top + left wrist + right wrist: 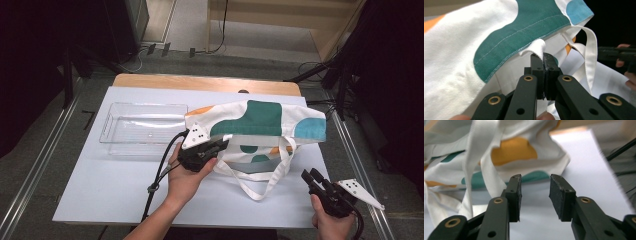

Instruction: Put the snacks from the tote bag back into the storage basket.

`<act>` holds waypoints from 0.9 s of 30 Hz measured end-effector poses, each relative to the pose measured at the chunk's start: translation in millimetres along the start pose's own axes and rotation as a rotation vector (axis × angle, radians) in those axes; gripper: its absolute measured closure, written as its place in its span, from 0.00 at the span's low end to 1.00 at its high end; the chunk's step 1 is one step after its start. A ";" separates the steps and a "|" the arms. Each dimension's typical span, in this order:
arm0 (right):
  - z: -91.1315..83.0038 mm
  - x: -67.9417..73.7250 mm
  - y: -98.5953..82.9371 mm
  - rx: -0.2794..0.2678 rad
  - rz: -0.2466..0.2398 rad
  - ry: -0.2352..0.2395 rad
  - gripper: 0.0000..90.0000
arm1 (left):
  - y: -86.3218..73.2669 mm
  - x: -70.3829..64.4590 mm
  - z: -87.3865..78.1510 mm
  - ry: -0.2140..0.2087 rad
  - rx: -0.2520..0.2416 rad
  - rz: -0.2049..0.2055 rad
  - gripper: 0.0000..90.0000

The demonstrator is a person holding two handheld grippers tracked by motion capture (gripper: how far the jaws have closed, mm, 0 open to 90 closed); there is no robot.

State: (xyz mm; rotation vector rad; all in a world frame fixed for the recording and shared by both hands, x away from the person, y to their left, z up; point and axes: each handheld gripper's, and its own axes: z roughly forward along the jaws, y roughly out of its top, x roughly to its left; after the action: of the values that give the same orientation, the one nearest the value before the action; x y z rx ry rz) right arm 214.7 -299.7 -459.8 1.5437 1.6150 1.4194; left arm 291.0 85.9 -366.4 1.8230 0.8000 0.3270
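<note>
A cloth tote bag (260, 117), white with green, blue and orange patches, is half lifted off the white table (110, 190). My left gripper (222, 143) is shut on a white fold of strap (537, 48) at the bag's upper hem and holds that side up. In the left gripper view the jaws (543, 58) meet on the fold just under the green patch (524, 27). One white handle loop (262, 187) lies slack on the table. My right gripper (309, 175) hovers open near the table's front right, apart from the bag; between its jaws (535, 187) is nothing.
A clear plastic tray (107, 125) stands at the table's back left, beside the bag. A wooden edge (200, 81) runs along the table's far side. Cables trail from both grippers. Bare table lies at the front left and the right (579, 165).
</note>
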 end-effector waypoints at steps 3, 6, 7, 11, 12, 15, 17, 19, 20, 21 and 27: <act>7.4 3.9 -4.0 0.021 0.003 0.114 0.62 | 1.8 1.1 -0.7 0.000 -0.005 0.000 1.00; 16.6 22.1 -5.1 0.046 -0.065 0.157 0.49 | 1.6 0.8 0.3 -0.002 -0.004 0.001 1.00; 20.0 25.6 -5.3 0.061 -0.067 0.144 0.50 | 1.5 1.0 0.7 -0.002 -0.002 0.001 1.00; 37.2 32.3 -9.2 0.105 -0.064 0.113 0.80 | 3.6 2.6 1.4 -0.007 -0.009 -0.005 1.00; 38.5 33.9 -9.5 0.116 -0.088 0.091 0.88 | 4.7 3.8 1.2 -0.007 -0.012 -0.006 1.00; 37.6 36.4 -10.7 0.147 -0.126 0.032 0.93 | 12.6 12.1 3.1 -0.003 -0.021 -0.014 1.00; 34.9 32.3 -12.1 0.167 -0.151 -0.017 0.94 | 21.1 20.1 3.3 0.010 -0.036 -0.016 1.00; 30.5 23.2 -13.9 0.190 -0.144 -0.056 0.94 | 31.8 28.5 2.0 0.027 -0.060 -0.024 1.00; 27.8 17.2 -14.7 0.203 -0.134 -0.075 0.94 | 37.9 32.6 0.9 0.032 -0.071 -0.025 1.00; 24.5 10.7 -15.7 0.218 -0.130 -0.099 0.95 | 44.3 36.2 -0.6 0.041 -0.084 -0.026 1.00; 15.8 -17.6 -15.8 0.255 -0.085 -0.283 0.96 | 71.4 63.1 -11.3 0.117 -0.152 -0.086 1.00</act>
State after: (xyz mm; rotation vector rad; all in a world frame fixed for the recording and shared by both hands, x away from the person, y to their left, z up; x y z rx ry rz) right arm 226.2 -307.8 -484.5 1.7047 1.7101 0.9287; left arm 357.4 120.9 -306.5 1.6342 0.9076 0.4306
